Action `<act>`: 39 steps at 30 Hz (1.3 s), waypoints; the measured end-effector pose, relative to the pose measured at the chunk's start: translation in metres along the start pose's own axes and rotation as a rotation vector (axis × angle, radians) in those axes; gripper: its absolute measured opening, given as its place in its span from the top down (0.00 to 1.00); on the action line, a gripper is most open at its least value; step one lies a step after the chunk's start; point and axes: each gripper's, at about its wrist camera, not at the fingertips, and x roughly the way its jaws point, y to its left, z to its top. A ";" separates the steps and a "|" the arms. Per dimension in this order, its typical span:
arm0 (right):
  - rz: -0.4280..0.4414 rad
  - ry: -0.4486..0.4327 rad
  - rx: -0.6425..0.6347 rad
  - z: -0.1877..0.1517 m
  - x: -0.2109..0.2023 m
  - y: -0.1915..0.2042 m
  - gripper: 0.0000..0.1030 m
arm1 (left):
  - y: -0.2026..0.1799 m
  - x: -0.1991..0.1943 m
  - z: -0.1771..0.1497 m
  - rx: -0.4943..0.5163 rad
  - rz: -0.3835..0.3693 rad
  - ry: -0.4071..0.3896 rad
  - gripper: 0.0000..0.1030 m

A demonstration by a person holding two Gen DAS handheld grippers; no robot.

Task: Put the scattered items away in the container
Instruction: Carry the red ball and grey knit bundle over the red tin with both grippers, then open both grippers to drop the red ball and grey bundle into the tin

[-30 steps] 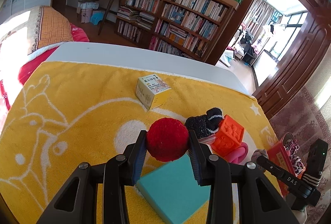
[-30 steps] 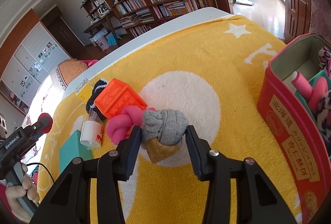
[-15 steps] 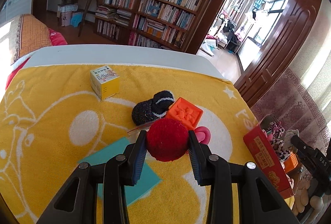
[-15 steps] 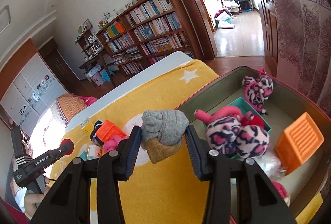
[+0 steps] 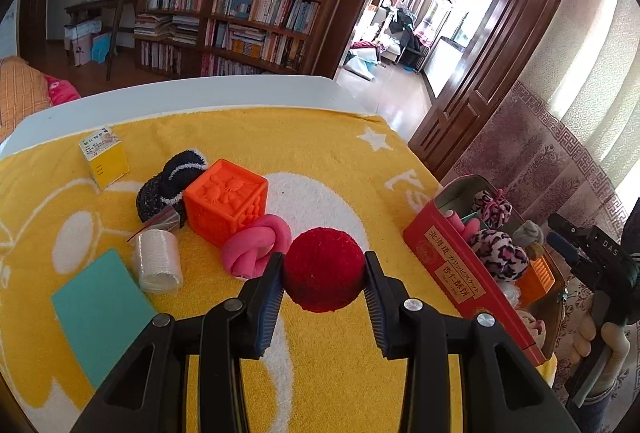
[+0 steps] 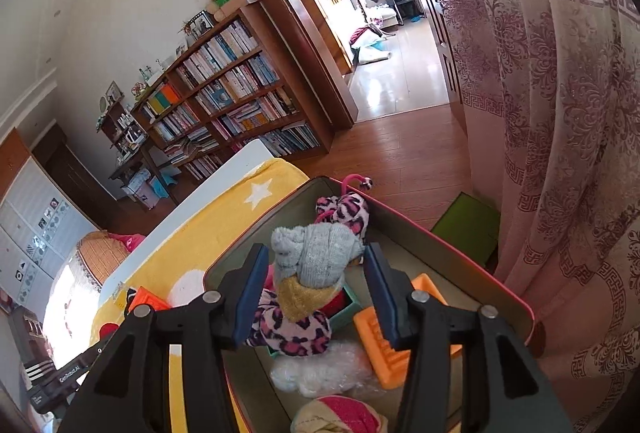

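The right gripper point(image 6: 314, 273) now hangs over the red rectangular tin point(image 6: 460, 253), no longer the yellow towel point(image 6: 240, 209); its jaws have just been opening, freeing the grey-and-mustard rolled sock point(image 6: 316, 261) between them. The left gripper point(image 5: 323, 275) pinches the red fuzzy ball point(image 5: 323, 269), brought nearer the tin.
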 end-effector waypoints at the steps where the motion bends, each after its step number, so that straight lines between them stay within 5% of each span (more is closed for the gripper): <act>1: 0.002 -0.006 0.005 -0.001 -0.001 -0.003 0.43 | -0.006 0.001 0.001 0.010 -0.003 0.002 0.61; 21: 0.043 -0.109 0.040 -0.013 -0.037 -0.028 0.38 | -0.159 0.062 0.037 0.197 -0.165 0.053 0.61; 23: 0.039 -0.116 0.052 -0.013 -0.038 -0.032 0.38 | -0.170 0.069 0.042 0.203 -0.170 0.053 0.56; 24: 0.036 -0.117 0.056 -0.013 -0.039 -0.034 0.38 | -0.173 0.072 0.044 0.202 -0.167 0.054 0.46; 26: 0.034 -0.112 0.065 -0.014 -0.038 -0.037 0.38 | -0.176 0.075 0.045 0.195 -0.168 0.042 0.30; 39: 0.052 -0.103 0.054 -0.021 -0.039 -0.027 0.38 | -0.132 0.065 0.028 0.134 -0.095 0.038 0.29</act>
